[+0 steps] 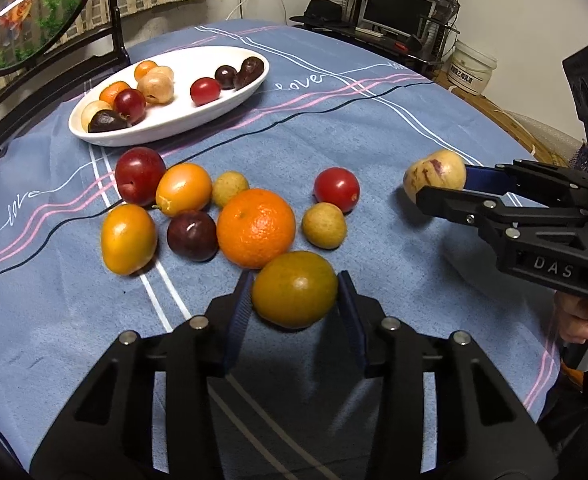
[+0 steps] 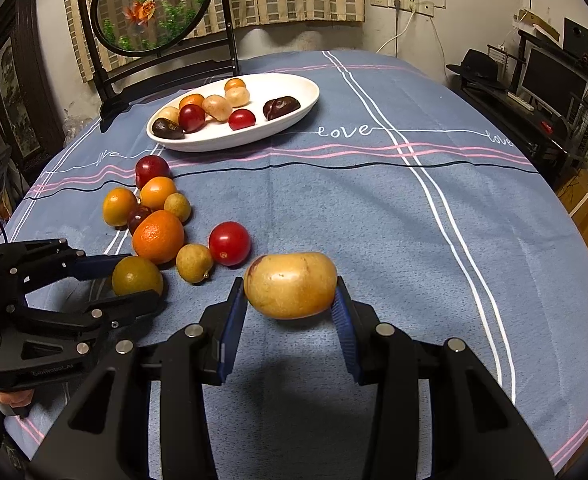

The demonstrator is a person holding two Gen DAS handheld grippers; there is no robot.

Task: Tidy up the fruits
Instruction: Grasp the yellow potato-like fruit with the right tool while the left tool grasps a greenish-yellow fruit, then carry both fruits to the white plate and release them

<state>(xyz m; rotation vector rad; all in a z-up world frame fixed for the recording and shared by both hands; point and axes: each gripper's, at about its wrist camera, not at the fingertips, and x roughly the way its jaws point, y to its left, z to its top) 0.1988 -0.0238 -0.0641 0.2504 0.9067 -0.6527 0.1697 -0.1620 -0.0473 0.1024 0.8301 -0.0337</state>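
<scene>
A blue tablecloth (image 2: 373,208) with pink and white stripes covers the table. At its far side lies the white oval dish (image 2: 294,112), already holding several fruits. On the near side of the dish a loose cluster surrounds the orange (image 1: 256,227). The left gripper (image 1: 294,300) clamps a greenish-orange citrus (image 1: 294,289); the right gripper (image 2: 290,300) clamps a pale yellow fruit (image 2: 290,284), long axis spanning the jaws. The dish lies ahead-left of both, likely nearer the left.
</scene>
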